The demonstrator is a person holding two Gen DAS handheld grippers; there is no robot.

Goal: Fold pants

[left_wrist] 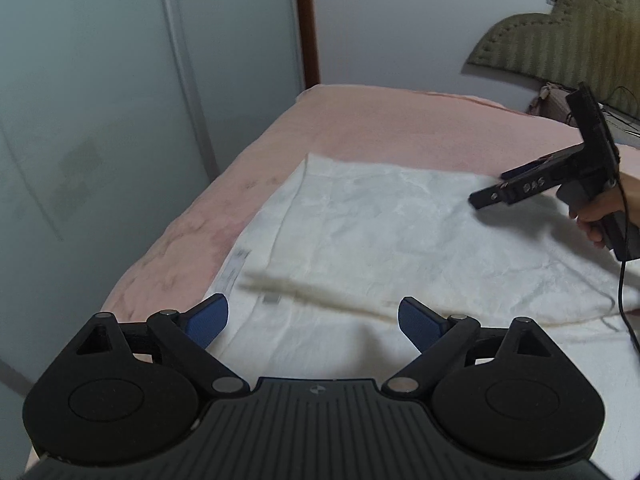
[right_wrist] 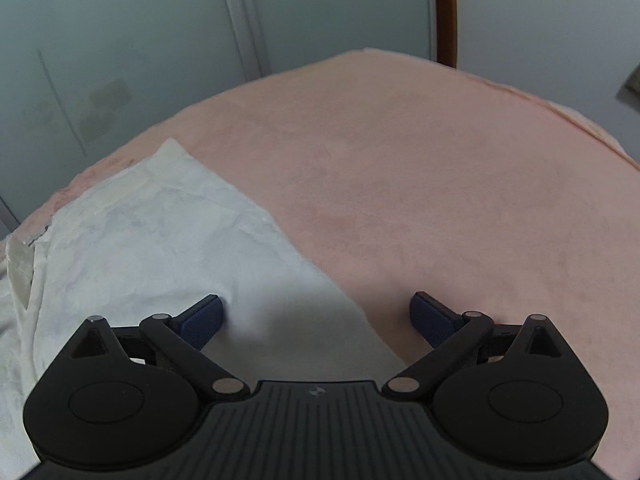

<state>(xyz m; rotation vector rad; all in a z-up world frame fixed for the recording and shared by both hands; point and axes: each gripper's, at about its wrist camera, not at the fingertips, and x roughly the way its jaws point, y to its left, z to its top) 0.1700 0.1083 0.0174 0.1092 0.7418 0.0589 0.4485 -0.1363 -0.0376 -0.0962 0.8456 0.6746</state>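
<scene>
White pants (left_wrist: 380, 232) lie spread flat on a pink bed (left_wrist: 360, 128), with a label near their left edge. My left gripper (left_wrist: 314, 320) hovers open above the near part of the cloth, nothing between its blue pads. In the left wrist view the right gripper (left_wrist: 504, 188) hangs over the pants' right side, held by a hand (left_wrist: 600, 212). In the right wrist view the right gripper (right_wrist: 318, 318) is open and straddles the pants' (right_wrist: 160, 240) right edge, with the left pad over the cloth and the right pad over the pink bed (right_wrist: 400, 160).
A pale wardrobe door (left_wrist: 120, 100) stands beyond the bed's left edge. A brown door frame (left_wrist: 306, 20) rises behind the bed. A padded olive headboard (left_wrist: 560, 36) is at the back right. A black cable (left_wrist: 622, 300) hangs from the right gripper onto the cloth.
</scene>
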